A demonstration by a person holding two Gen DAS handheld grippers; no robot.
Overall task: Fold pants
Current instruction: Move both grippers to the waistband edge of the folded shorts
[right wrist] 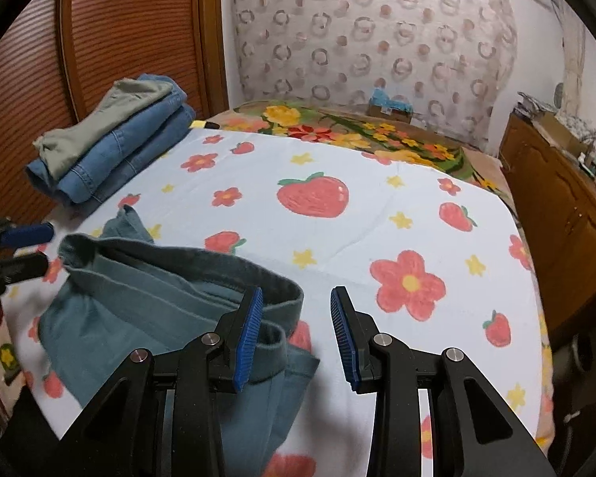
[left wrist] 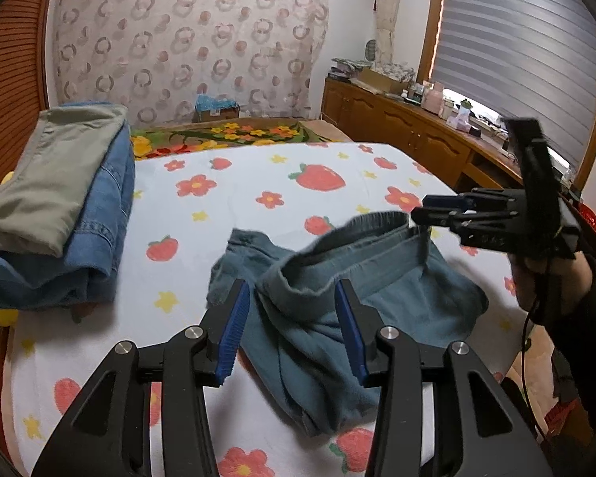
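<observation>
Teal pants [left wrist: 337, 310] lie crumpled on the strawberry-print sheet [left wrist: 226, 214], waistband open toward the far side. My left gripper [left wrist: 294, 330] is open, its blue pads either side of the bunched waistband fabric, just above it. My right gripper [right wrist: 296, 338] is open; its left pad sits at the waistband's right end [right wrist: 282, 298], the right pad over bare sheet. The pants also show in the right wrist view [right wrist: 139, 310]. The right gripper shows in the left wrist view [left wrist: 433, 208] at the waistband's far right. The left gripper's fingertips [right wrist: 24, 250] show at the left edge.
A stack of folded clothes, grey-green on blue denim [left wrist: 59, 214], sits at the sheet's left edge, also in the right wrist view [right wrist: 115, 147]. A floral blanket [left wrist: 226, 135] lies beyond the sheet. A wooden cabinet [left wrist: 409, 135] with clutter runs along the right.
</observation>
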